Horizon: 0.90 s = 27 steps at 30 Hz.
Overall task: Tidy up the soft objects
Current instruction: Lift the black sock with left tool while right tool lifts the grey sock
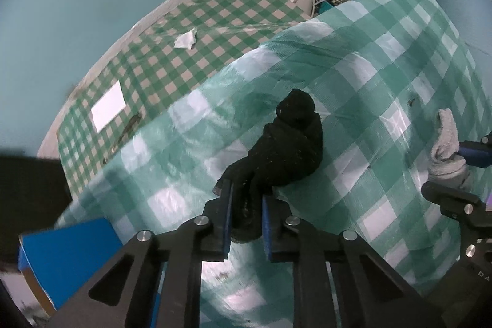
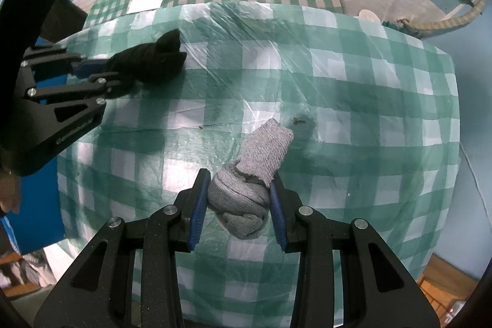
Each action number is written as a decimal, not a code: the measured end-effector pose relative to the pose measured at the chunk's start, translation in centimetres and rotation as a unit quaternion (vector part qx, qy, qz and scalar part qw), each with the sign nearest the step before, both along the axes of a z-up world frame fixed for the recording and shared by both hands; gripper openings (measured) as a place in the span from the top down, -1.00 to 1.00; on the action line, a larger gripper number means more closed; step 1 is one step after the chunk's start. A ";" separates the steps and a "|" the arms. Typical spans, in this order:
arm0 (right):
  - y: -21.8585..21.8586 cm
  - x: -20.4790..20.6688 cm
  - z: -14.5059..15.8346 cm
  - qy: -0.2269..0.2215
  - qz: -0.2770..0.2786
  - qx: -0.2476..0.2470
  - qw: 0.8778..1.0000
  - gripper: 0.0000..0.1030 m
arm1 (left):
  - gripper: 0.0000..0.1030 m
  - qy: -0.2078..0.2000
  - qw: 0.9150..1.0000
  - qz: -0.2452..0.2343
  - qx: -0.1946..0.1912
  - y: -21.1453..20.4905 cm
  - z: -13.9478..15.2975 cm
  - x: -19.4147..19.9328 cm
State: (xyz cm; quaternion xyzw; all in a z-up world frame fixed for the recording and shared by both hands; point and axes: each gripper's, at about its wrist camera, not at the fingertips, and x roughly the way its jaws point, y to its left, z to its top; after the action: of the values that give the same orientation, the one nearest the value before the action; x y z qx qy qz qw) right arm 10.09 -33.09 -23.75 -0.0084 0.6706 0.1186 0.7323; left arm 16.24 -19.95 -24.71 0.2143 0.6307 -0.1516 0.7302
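A: Left gripper (image 1: 246, 214), state?

B: Pointing down at the table. Jaws narrow, blue pads pressed on the lower end of the black sock bundle (image 1: 283, 149). The rest of the bundle lies on the green-and-white checked cloth (image 1: 384, 57) ahead of the fingers.

A: Is it lifted?

B: Cannot tell. The upper part looks to rest on the cloth.

A: Right gripper (image 2: 236, 205)?

B: Also pointing down. Jaws part closed, pads touching both sides of the grey sock bundle (image 2: 246, 195). One loose grey end sticks out ahead of the fingers, tilted to the right, lying on the cloth.

A: How do the two bundles sit relative to each other?

B: Well apart. From the right wrist view the black bundle is at upper left, near the far edge of the table, with the left gripper on it. From the left wrist view the grey bundle is at the far right edge of frame.

A: Surroundings?

B: A lower surface beyond the table, under a smaller-checked cloth (image 1: 215, 17). On it a white sheet of paper (image 1: 108, 106) and a crumpled white scrap (image 1: 185, 40). A blue box (image 1: 67, 257) beside the table's left edge. A small dark speck (image 2: 298, 121) on the cloth just beyond the grey bundle.
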 end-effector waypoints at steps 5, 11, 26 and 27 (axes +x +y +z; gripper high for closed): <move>0.0 -0.2 0.3 -0.004 0.004 0.004 1.000 0.30 | 0.71 0.008 0.999 0.032 -0.014 1.2 0.4 -0.9; 0.3 -0.4 0.8 -0.011 0.011 0.011 1.000 0.30 | 0.71 0.010 0.998 0.052 -0.022 2.3 0.8 -3.2; 1.8 -1.3 3.4 -0.024 0.038 0.002 0.999 0.30 | 0.71 -0.010 0.994 0.105 -0.039 4.3 4.5 -6.7; 1.9 -1.3 3.7 -0.025 0.038 0.002 0.999 0.30 | 0.71 -0.010 0.993 0.108 -0.041 4.5 4.8 -6.8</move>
State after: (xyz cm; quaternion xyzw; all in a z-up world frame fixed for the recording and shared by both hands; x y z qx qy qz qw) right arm 8.75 -31.22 -20.00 -0.0356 0.6507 0.1478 0.7440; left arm 9.43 -15.47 -19.90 0.1162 0.6357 -0.0956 0.7571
